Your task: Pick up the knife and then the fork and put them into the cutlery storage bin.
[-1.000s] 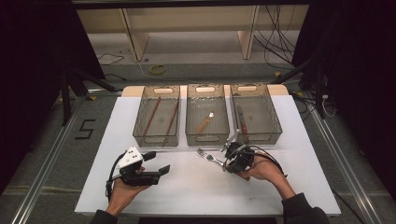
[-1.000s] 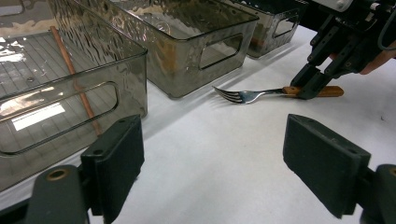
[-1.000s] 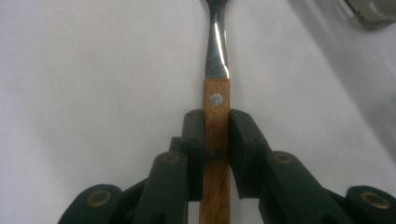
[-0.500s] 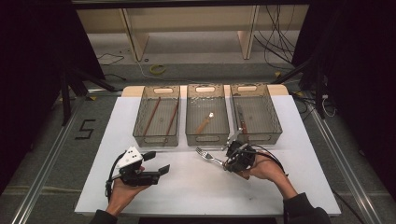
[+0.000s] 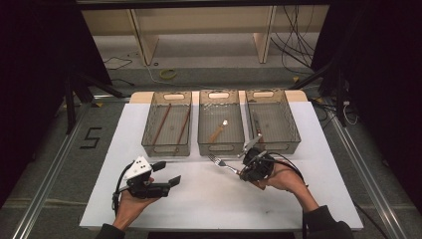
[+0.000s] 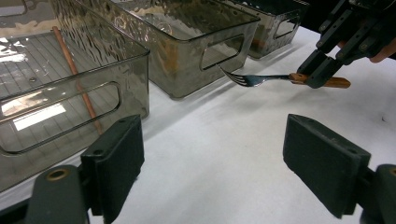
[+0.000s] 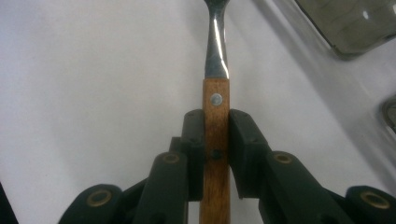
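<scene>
Right gripper (image 5: 247,169) is clamped on the fork (image 5: 223,164), pads pressing both sides of the wooden handle (image 7: 215,140) just behind the first rivet; the fork hangs just above the white worktop (image 5: 199,204), near the front wall of the middle bin (image 5: 221,147), tines pointing left. Judged handling: light, stiff, steel neck and tines with a riveted wood handle. The flat wood gives the pads fair friction, whereas the polished neck (image 7: 217,51) would likely slip. The present hold sits toward the front of the handle, so the tines should not droop much, though it could pivot if knocked on a bin rim. Left gripper (image 5: 164,174) rests at near left with jaws apart, nothing between them. Writing: a "5" marked on the floor (image 5: 90,138) at left; no brand readable on the fork, though the view is too coarse to be sure.
</scene>
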